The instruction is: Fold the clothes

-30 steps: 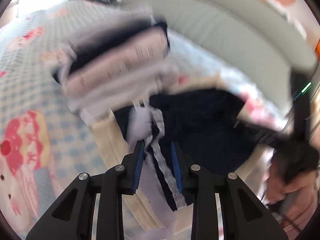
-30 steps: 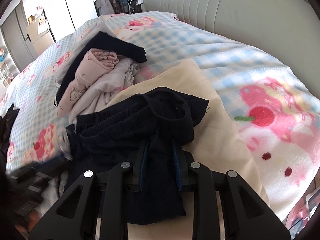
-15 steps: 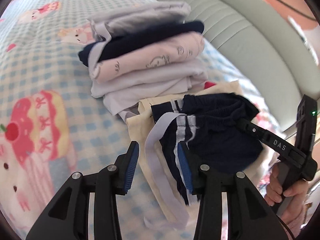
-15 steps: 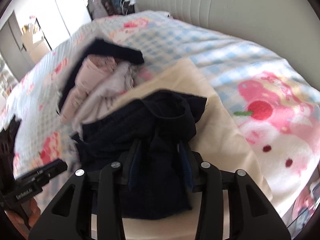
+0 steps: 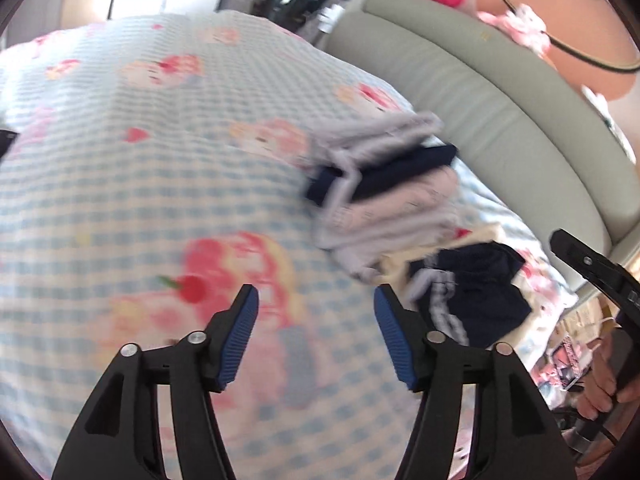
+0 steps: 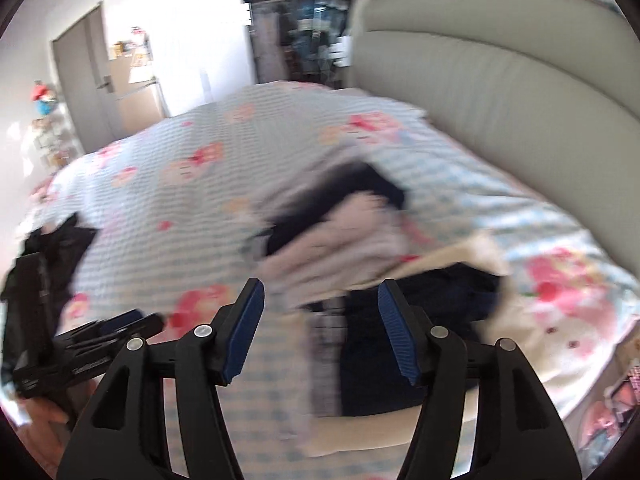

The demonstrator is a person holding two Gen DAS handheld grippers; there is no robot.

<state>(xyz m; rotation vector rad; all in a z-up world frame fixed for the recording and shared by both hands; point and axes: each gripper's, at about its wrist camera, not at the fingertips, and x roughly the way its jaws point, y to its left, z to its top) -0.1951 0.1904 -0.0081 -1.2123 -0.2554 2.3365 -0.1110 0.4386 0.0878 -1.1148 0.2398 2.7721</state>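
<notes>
Navy shorts with white side stripes (image 5: pixel 472 292) lie folded on a cream cloth (image 6: pixel 536 344) near the bed's corner; they also show in the right wrist view (image 6: pixel 404 328). A stack of folded clothes (image 5: pixel 384 188), white, navy and pink, sits beside them, also in the right wrist view (image 6: pixel 340 236). My left gripper (image 5: pixel 316 336) is open and empty, above the bedspread left of the shorts. My right gripper (image 6: pixel 320 332) is open and empty, above the shorts' near end. Both views are blurred.
The bed has a blue checked bedspread with pink cartoon prints (image 5: pixel 140 168) and a grey padded headboard (image 5: pixel 480 92). A dark garment (image 6: pixel 60 248) lies at the left of the bed. A door (image 6: pixel 84 80) and shelves stand beyond.
Both grippers have opened wide, let go of the navy shorts and pulled back. The left gripper swung left over bare bedspread. The shorts now lie folded on the cream cloth.
</notes>
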